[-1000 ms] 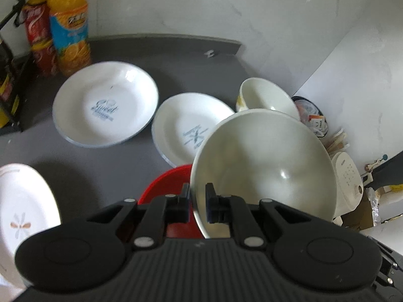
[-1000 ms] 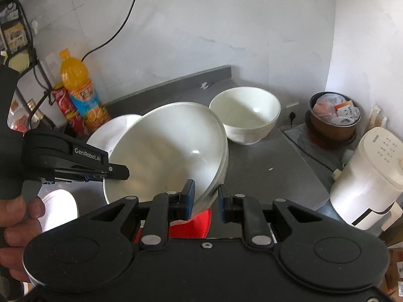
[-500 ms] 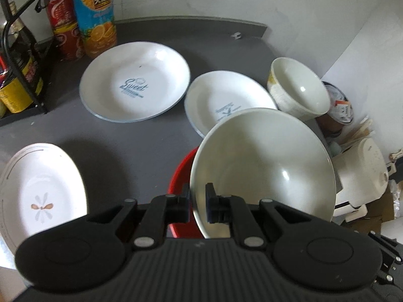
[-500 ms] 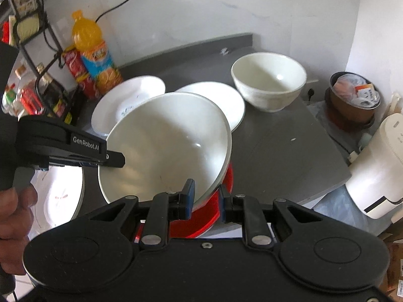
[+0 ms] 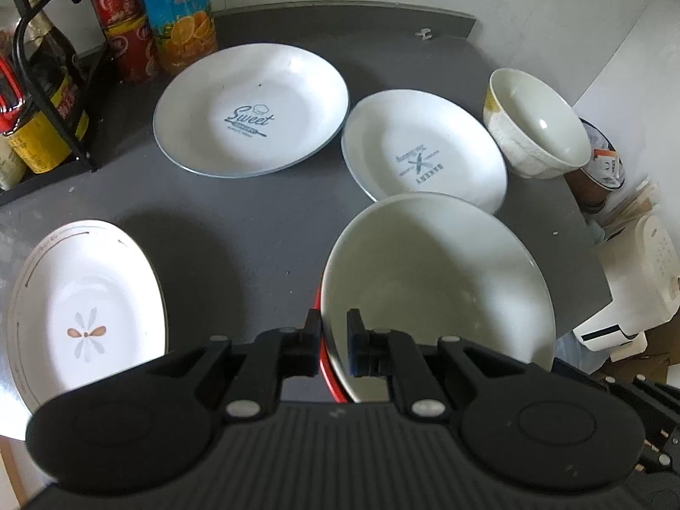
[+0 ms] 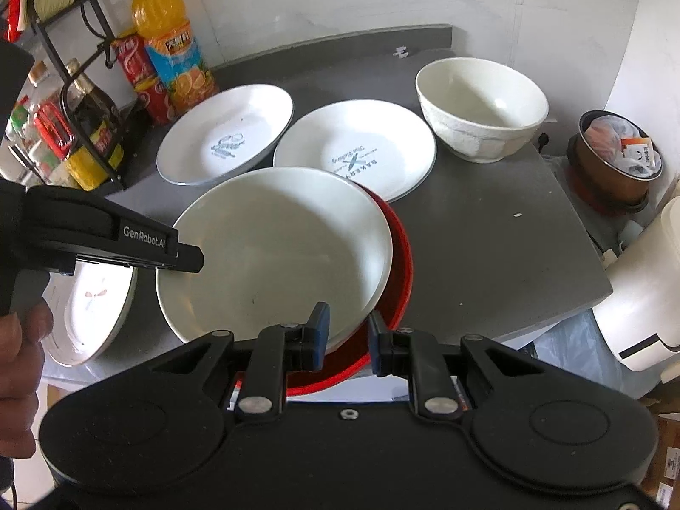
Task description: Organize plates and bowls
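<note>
Two grippers pinch the big white bowl (image 6: pixel 272 250): left gripper (image 5: pixel 332 342) on its near-left rim, right gripper (image 6: pixel 347 338) on its near-right rim; it has sunk from a steep tilt to nest, still slightly tilted, in the red bowl (image 6: pixel 397 263) on the counter (image 5: pixel 255 221), so letting go seems next

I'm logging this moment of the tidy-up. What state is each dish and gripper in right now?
large white bowl: tilted, gripped at two rim spots, sitting partly in the red bowl
red bowl: upright, under the white bowl
left gripper: shut on the white bowl's rim
right gripper: shut on that bowl's rim
small white bowl: upright, empty
Sweet plate: flat, empty
Bakery plate: flat, empty
flower plate: empty
</note>
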Demonstrator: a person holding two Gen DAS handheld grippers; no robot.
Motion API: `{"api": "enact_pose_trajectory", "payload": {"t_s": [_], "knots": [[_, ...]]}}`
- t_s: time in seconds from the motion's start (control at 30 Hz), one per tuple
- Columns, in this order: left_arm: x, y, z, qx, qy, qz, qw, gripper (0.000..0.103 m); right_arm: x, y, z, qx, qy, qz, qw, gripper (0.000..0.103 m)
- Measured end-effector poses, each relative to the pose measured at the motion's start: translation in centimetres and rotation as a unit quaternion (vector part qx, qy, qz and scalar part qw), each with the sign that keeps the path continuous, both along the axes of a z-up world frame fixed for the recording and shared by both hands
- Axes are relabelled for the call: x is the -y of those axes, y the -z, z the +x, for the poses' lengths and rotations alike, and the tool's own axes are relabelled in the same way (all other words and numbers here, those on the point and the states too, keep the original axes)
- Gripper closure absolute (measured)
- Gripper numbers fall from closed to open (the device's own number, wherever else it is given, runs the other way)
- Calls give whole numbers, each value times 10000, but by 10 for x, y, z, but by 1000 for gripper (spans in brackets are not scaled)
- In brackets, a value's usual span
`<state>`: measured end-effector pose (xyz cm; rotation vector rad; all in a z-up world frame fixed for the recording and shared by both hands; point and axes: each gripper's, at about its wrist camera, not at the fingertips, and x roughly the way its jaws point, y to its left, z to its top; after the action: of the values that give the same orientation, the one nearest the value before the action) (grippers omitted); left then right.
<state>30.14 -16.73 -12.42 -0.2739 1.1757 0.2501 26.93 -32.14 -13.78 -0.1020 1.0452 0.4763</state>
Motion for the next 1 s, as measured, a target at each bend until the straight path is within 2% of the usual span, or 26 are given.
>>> {"api": "enact_pose_trajectory", "payload": {"t_s": [0.2, 0.27, 0.33, 0.43, 0.57, 0.7, 0.83, 0.93, 1.0], "knots": [[3, 0, 3, 6, 173, 136, 9998, 91, -3, 4, 3, -55, -45, -146, 9999, 84], [4, 0, 6, -38, 274, 206, 9994, 89, -3, 4, 5, -60, -45, -136, 9999, 75], [2, -2, 8, -38, 287, 183, 9994, 87, 0, 2, 7, -56, 21, -94, 9999, 74], [-1, -7, 11, -15, 270, 320, 9991, 79, 4, -3, 9, -74, 13, 66, 10000, 72], [-6, -18, 19, 160, 227, 368, 9989, 63, 10, -15, 12, 83, 76, 247, 9996, 54], [-6, -31, 30, 428, 159, 443, 9980, 45, 19, -24, 19, 254, 232, 411, 9986, 42], [-5, -37, 43, 587, 174, 415, 9973, 40, 26, -30, 23, 750, 342, 297, 9962, 17], [-2, -39, 55, 629, 202, 427, 9969, 39, 35, -30, 32, 874, 580, 355, 9939, 8], [1, -40, 61, 702, 242, 429, 9963, 38, 44, -27, 40, 820, 780, 441, 9926, 7]]}}
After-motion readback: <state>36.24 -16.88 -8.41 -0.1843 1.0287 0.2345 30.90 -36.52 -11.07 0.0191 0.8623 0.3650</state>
